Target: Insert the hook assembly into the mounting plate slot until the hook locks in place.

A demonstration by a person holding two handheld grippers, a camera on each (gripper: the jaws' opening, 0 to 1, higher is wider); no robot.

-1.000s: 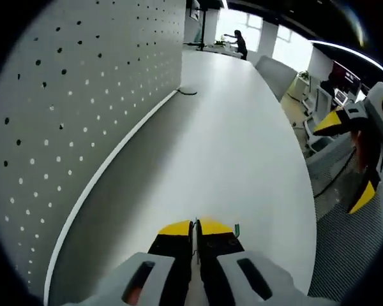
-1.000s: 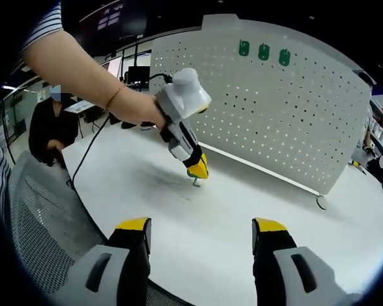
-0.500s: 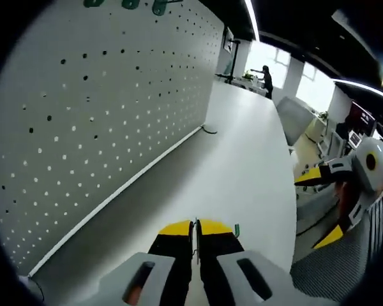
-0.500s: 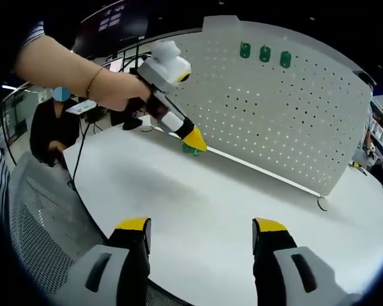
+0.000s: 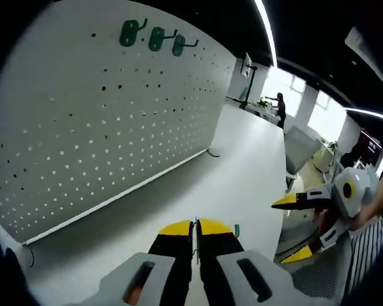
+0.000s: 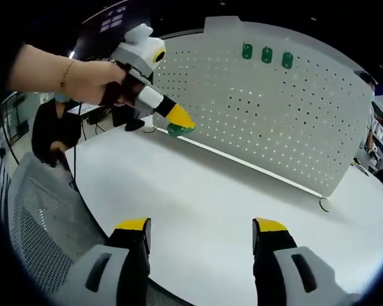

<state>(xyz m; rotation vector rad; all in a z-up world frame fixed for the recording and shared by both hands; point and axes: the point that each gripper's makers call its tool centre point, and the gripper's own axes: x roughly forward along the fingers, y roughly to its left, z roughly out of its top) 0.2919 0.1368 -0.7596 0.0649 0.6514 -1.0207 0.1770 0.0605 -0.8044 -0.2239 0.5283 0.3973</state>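
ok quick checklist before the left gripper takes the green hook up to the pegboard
1. Hook held: ok. The left gripper is shut on the green hook, lifted off the white table.
2. Grip alignment: cannot tell. In the left gripper view just a sliver of the hook shows beside the closed jaws.
3. Target in sight: ok. The pegboard stands upright ahead, with free holes below the three mounted hooks.
4. Path: ok. Nothing lies between the gripper and the board.
5. Right gripper: ok. It is open, holds nothing and sits low near the table edge, out of the way.
6. Which slot is meant: cannot tell.
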